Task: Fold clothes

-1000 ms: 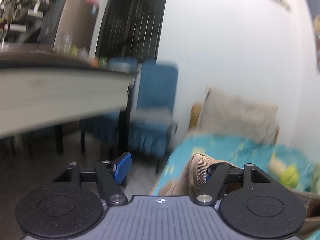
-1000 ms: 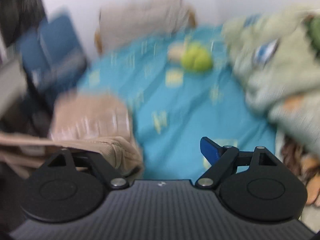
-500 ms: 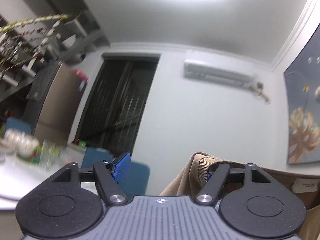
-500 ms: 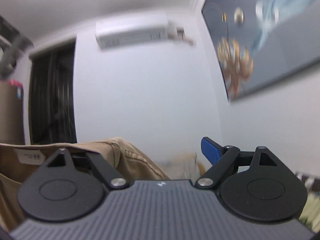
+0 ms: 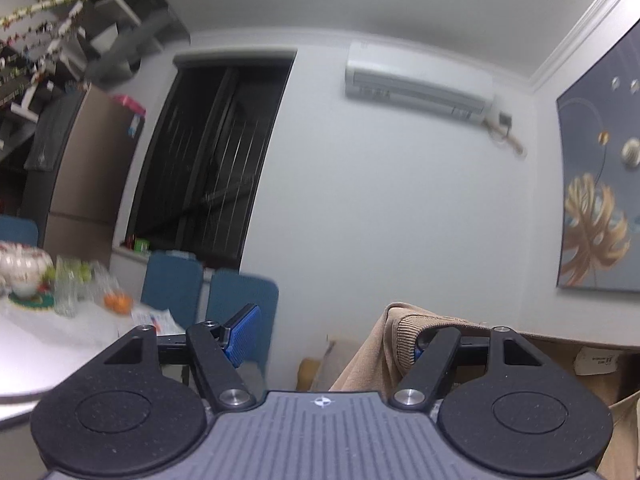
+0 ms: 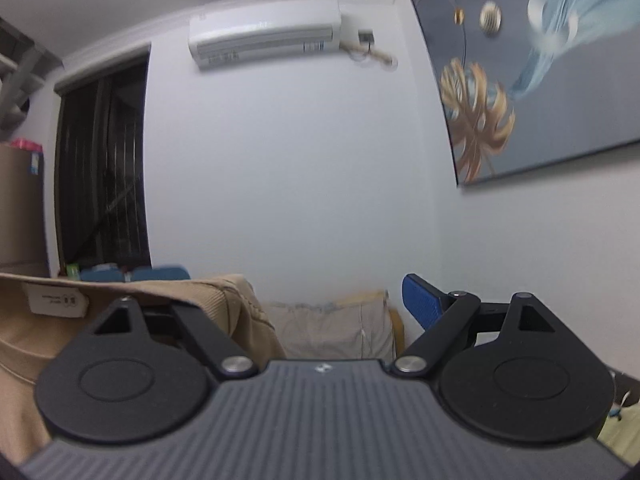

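Both grippers point level at the white wall, tan knit sweater (image 5: 404, 344) hanging between them.

Left gripper (image 5: 332, 334): jaws spread wide. Ribbed hem of the sweater is draped over the right-hand finger and covers most of its blue pad; the left-hand blue pad (image 5: 242, 334) is bare, with a clear gap between it and the cloth. So the garment hangs hooked on one finger, not pinched.

Right gripper (image 6: 332, 300): same, mirrored. Jaws spread wide, sweater (image 6: 208, 300) slung over the left-hand finger, the blue pad (image 6: 422, 300) on the other side free with nothing touching it. White care label (image 6: 54, 300) faces this camera (text too small to read), so this view looks at the garment's inside.

Fabric runs off the right edge of the left view and the left edge of the right view; lower part of the garment is hidden behind the gripper bodies.

Background: wall air conditioner (image 6: 264, 42), dark doorway (image 5: 212, 160), framed picture with gold leaf (image 6: 532, 68). Left view also shows a white table (image 5: 52, 344) with glassware and an orange fruit, and blue chairs (image 5: 240, 300) beside it. Right view shows a beige pillow (image 6: 332, 328) against the wall, low between the fingers
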A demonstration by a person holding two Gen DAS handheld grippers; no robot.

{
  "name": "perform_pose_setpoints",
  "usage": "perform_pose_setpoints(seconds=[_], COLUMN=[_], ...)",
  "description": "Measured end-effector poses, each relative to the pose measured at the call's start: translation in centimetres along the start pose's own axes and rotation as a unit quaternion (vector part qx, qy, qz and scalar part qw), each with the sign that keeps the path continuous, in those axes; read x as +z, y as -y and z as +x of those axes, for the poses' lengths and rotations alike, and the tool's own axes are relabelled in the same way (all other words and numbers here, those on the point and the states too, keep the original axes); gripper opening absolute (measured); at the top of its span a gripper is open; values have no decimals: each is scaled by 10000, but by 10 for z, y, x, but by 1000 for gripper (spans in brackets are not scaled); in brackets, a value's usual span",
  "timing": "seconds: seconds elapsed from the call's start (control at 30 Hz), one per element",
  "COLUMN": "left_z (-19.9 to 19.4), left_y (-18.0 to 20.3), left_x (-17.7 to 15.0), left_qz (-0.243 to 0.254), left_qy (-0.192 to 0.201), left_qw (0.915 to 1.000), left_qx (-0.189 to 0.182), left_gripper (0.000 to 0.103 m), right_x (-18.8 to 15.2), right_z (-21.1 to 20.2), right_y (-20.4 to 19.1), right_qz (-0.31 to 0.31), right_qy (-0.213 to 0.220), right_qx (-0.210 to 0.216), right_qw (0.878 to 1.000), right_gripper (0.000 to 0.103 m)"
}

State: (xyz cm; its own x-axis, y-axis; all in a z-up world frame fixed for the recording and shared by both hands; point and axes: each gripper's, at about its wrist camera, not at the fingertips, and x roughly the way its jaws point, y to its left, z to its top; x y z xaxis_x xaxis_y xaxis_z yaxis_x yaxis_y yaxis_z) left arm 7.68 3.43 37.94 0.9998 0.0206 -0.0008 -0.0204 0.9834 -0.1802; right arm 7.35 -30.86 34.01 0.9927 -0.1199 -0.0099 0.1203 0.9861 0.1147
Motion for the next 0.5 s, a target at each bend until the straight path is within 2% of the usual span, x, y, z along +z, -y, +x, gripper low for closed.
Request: perform_pose_setpoints(seconds=[0.13,0.27,0.5], left_z=[105,213,380], left_y=[-20,-23,-22], left_x=[-63,-140,-324], left_qz=[-37,-51,451], left_qy=[-423,-809,-1498], left_qw=[9991,9965,9873], left_qx=[76,189,288], left_gripper=[73,76,77], right_x=[-57,-125,-283], right_z=[86,188,350], right_y=[2,8,17], right_qz=[-96,-86,-87], right_qy=[-496,-938,-1634], right_qx=[-21,-73,-376], right_qw=[9987,9955,9858], right_gripper=[86,86,86])
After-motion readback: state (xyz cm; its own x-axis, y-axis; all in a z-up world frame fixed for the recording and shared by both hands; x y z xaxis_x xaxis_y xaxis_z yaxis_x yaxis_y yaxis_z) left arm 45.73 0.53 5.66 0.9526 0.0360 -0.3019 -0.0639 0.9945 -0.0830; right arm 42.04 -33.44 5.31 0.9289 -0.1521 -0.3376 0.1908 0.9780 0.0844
